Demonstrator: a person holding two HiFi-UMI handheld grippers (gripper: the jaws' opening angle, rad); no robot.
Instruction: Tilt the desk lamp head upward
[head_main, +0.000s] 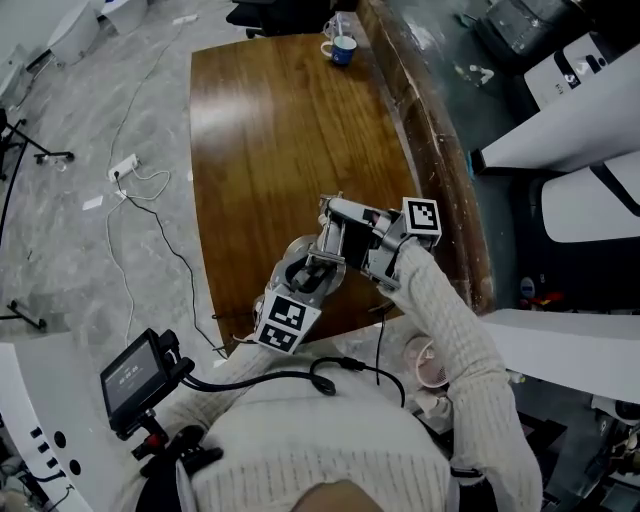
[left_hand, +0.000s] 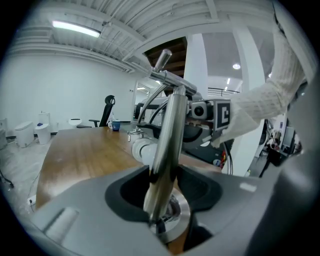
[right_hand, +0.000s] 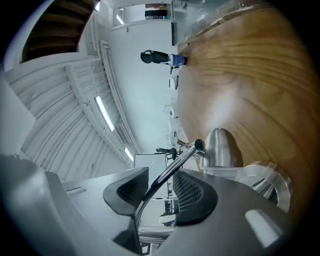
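Observation:
A chrome desk lamp stands near the front edge of the wooden table, on a round base. My left gripper is low at that base, shut on the upright chrome pole, with the base disc showing under its jaws. My right gripper is higher up, shut on the thin upper lamp arm, which runs slantwise between its pads. Past the arm's end sits the silver dome of the lamp head. The left gripper view shows the right gripper's marker cube behind the pole.
A blue-and-white cup stands at the table's far end, also in the left gripper view as the cup. The table's right side has a raised dark rim. Cables lie on the floor at the left. A small screen hangs at the person's front.

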